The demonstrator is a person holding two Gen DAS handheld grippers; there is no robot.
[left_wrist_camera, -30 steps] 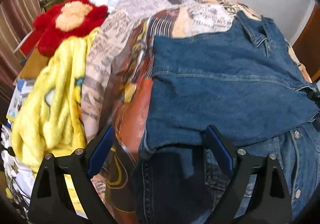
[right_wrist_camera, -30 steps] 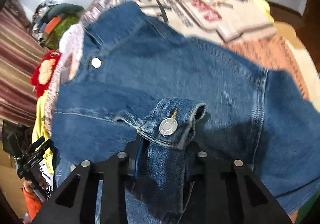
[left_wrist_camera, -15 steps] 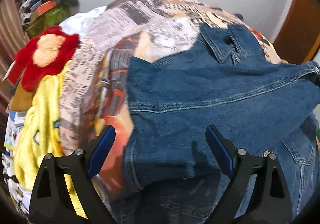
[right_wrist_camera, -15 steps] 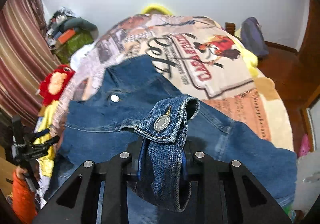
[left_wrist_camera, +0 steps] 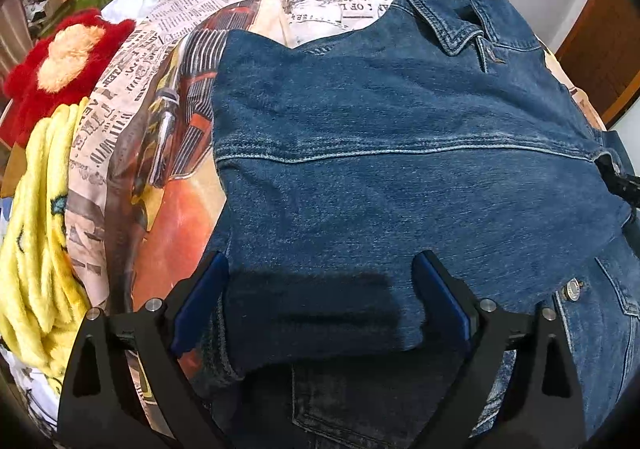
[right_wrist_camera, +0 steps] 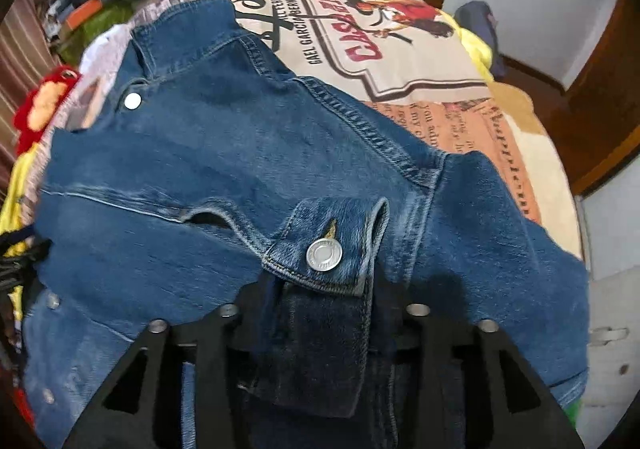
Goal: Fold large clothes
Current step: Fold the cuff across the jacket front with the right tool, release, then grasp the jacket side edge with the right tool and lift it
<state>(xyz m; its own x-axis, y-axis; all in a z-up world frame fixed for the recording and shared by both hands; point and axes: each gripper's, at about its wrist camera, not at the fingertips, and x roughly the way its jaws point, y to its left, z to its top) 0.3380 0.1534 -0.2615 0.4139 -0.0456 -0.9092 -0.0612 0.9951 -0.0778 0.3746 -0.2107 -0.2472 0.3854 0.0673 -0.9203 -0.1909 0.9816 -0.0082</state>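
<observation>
My right hand-held gripper [right_wrist_camera: 320, 309] is pinching the buttoned sleeve cuff [right_wrist_camera: 326, 245] of the denim jacket [right_wrist_camera: 240, 169], which lies spread on the bed [right_wrist_camera: 440, 61] ahead, collar farthest from me. My left hand-held gripper [left_wrist_camera: 320, 297] is spread wide over the near fold. Only the right view shows the cuff; only the left shows the folded edge.

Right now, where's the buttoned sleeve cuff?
The sleeve cuff sits low and centre in the right wrist view, pinched in the right claw, over the denim jacket spread on the printed bedspread.
</observation>
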